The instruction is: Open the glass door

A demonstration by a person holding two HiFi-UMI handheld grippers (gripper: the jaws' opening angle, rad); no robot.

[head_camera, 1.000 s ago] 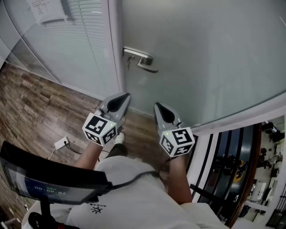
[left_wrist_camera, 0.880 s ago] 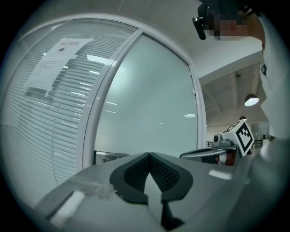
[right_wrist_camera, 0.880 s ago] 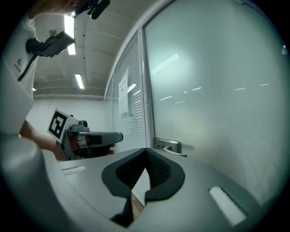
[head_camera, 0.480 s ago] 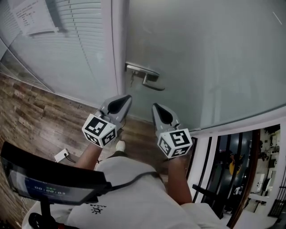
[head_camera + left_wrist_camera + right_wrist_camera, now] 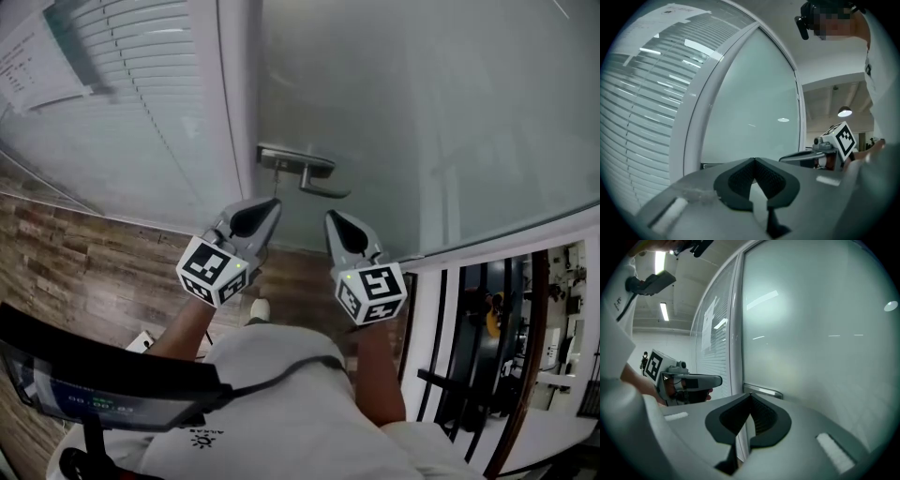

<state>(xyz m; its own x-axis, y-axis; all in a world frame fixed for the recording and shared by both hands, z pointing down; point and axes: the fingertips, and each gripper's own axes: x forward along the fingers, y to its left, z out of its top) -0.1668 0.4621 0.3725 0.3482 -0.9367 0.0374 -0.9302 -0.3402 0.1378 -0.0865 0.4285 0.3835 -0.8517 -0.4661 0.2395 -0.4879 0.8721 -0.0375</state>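
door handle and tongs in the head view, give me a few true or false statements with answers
The left tongs are shut and empty. True.
The right tongs grip the door handle. False: they are shut, short of it, touching nothing.
The door handle sits near the left edge of the glass door. True.
The floor is white tile. False: it is wood planks.

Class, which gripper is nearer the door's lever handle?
Right, narrowly. The right gripper sits just below the free end of the lever handle; the left gripper is lower-left of it.
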